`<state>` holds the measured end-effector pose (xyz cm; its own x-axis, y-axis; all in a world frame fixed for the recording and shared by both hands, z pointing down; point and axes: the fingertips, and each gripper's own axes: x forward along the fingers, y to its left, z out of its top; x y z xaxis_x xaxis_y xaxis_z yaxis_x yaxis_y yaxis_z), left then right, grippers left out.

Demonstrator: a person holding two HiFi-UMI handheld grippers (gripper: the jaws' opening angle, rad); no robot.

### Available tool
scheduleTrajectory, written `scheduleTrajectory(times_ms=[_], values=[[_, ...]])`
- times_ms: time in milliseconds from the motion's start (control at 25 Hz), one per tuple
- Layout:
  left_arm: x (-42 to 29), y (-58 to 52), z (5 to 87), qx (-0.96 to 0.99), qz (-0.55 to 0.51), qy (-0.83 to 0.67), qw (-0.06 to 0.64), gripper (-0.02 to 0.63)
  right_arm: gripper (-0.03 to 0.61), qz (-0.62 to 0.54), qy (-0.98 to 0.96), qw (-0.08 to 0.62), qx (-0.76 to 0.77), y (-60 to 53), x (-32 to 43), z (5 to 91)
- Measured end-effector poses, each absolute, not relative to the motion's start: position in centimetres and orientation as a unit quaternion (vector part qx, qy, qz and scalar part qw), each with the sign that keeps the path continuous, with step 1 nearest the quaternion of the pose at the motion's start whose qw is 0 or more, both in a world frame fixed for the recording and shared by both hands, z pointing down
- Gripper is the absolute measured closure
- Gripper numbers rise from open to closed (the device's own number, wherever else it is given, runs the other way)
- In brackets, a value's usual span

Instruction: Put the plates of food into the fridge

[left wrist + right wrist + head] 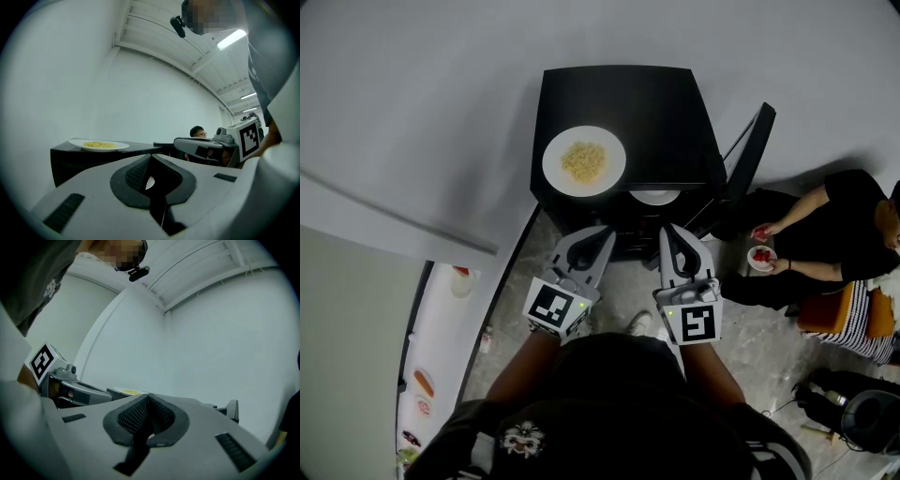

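Plate (551, 165) beyond seemingly level left tool (603, 230)

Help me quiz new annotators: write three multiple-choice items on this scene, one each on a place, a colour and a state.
1. Where is the round white plate of yellow noodles? A on the floor; B on top of the boxy compact fridge; C in a gripper.
2. What colour is that fridge? A white; B black; C red.
3. How are the left gripper and right gripper? A both shut, empty; B both open; C one grips a plate.
Answers: B, it rests on the fridge's top; B, its casing is black; A, each gripper view shows jaws together, nothing between.
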<state>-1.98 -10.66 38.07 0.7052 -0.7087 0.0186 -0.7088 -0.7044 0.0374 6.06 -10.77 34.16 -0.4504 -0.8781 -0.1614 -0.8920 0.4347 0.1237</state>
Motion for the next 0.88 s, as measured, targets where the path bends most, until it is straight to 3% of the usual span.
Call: scheduleTrajectory(times_ms=[880], values=[[-2.1,-10.3,36.6,0.914,-0.006,-0.406,0.011,0.592,0.554,0.09,0.852,0.04,-0.515,-10.2,5.4,34.3]])
